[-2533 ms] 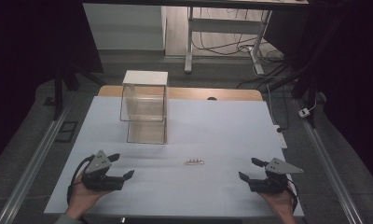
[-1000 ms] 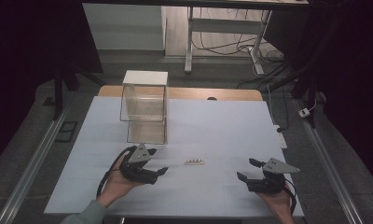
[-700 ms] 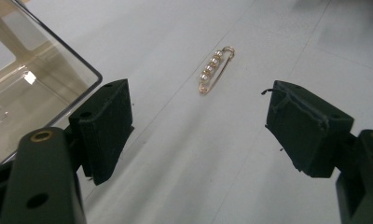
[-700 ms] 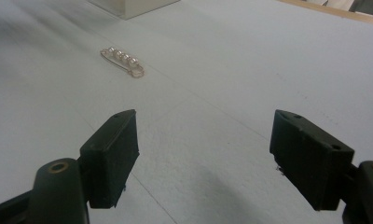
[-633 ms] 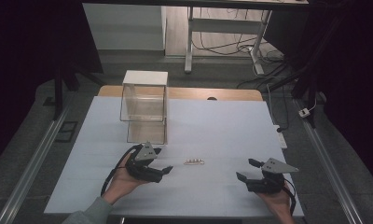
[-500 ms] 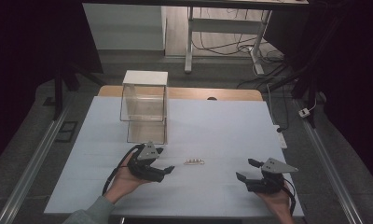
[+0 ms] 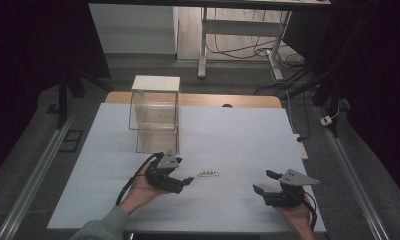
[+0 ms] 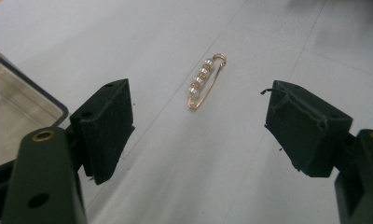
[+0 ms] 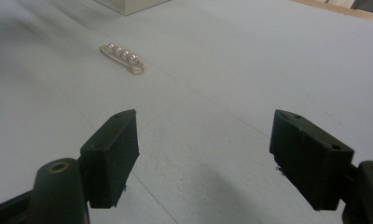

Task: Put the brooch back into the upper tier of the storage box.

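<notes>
Pearls on a small gold pin [image 7: 208,174] are lying flat on the pale sheet covering the bench [image 7: 228,135], roughly midway between its left and right edges and nearer the front edge than the back. Left tongs [image 7: 184,182] are hovering just beside the pin on its left, pointing toward it, with the jaws standing wide apart and nothing between the pads; in the left gripper view the pin [image 8: 206,80] is sitting ahead of the open gap, apart from both black fingers [image 8: 107,126]. Right tongs [image 7: 264,183] are resting near the front right corner of the bench, well apart from the pin, jaws likewise spread wide and gripping nothing; in the right gripper view the pin [image 9: 123,58] is lying far ahead and to the left of the open gap, with bare sheet between the fingers [image 9: 114,154]. Behind the left tongs a clear box [image 7: 155,114] with a white top is standing upright on the sheet, toward the back left, and its near lower part is lying just behind the left hand [image 7: 143,190]. Whether the hand is touching the box I cannot tell
</notes>
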Tool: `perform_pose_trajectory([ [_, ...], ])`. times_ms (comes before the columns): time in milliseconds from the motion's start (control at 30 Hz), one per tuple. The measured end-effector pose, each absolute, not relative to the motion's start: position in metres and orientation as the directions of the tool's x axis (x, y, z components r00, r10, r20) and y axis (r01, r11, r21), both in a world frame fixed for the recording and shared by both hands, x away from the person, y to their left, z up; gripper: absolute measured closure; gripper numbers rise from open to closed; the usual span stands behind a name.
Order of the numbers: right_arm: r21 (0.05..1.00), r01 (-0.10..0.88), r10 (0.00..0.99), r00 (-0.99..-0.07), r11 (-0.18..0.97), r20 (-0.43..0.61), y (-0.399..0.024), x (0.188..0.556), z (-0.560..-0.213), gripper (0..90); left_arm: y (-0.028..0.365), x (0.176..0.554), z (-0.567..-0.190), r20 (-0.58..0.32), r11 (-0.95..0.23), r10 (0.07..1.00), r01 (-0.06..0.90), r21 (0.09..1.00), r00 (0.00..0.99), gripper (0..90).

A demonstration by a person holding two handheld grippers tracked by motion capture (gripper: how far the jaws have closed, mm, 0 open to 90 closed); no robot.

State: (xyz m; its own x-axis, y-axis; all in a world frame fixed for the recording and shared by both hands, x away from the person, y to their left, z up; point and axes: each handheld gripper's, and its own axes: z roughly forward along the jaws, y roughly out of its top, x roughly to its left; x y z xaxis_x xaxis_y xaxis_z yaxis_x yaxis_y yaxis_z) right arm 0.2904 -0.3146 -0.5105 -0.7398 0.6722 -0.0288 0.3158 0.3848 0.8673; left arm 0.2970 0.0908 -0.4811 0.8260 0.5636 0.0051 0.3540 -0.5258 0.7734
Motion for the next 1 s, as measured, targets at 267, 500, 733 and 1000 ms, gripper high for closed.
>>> perform_pose_trajectory([
  [267, 0.865, 0.318, 0.673, -0.739, 0.387, -0.03, -0.314, 0.291, -0.511, 23.4, 0.083, 0.301, -0.482, 0.004, -0.541, 0.549, 0.352, 0.764, 0.836, 23.8],
  [500, 0.867, 0.318, 0.674, -0.738, 0.385, -0.029, -0.314, 0.291, -0.512, 23.5, 0.073, 0.306, -0.484, 0.008, -0.56, 0.533, 0.346, 0.753, 0.846, 24.2],
  [733, 0.866, 0.317, 0.673, -0.739, 0.387, -0.03, -0.314, 0.291, -0.512, 23.5, 0.064, 0.311, -0.488, 0.002, -0.572, 0.525, 0.351, 0.741, 0.851, 25.3],
  [1000, 0.862, 0.32, 0.674, -0.738, 0.394, -0.035, -0.314, 0.29, -0.512, 23.5, 0.056, 0.319, -0.49, -0.006, -0.588, 0.516, 0.36, 0.724, 0.857, 25.8],
])
